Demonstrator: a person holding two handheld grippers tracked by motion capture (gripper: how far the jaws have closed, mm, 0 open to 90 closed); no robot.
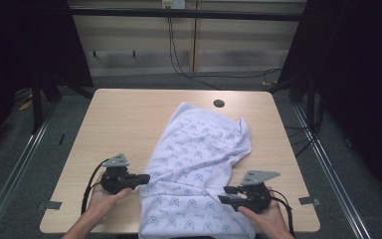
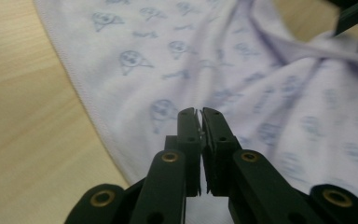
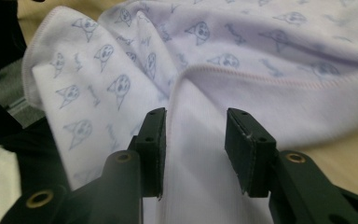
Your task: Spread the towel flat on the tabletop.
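A white cloth [image 1: 199, 149] printed with small blue cat faces lies crumpled across the middle of the wooden table [image 1: 124, 114], and its near end hangs over the front edge. My left gripper [image 1: 148, 178] rests at the cloth's left hem. In the left gripper view its jaws [image 2: 201, 114] stand together over the cloth [image 2: 242, 70], and I see nothing clearly pinched between them. My right gripper [image 1: 222, 194] is at the cloth's right side. In the right gripper view it [image 3: 195, 126] is open, with a fold of cloth [image 3: 261, 46] lying between the pads, untouched by them.
A round cable hole [image 1: 219, 103] sits near the table's far edge, just beyond the cloth. Grey tape marks [image 1: 53, 204] [image 1: 309, 201] stick to the front corners. Bare tabletop [image 2: 23, 116] lies left of the cloth. Cables [image 1: 179, 64] run over the floor behind the table.
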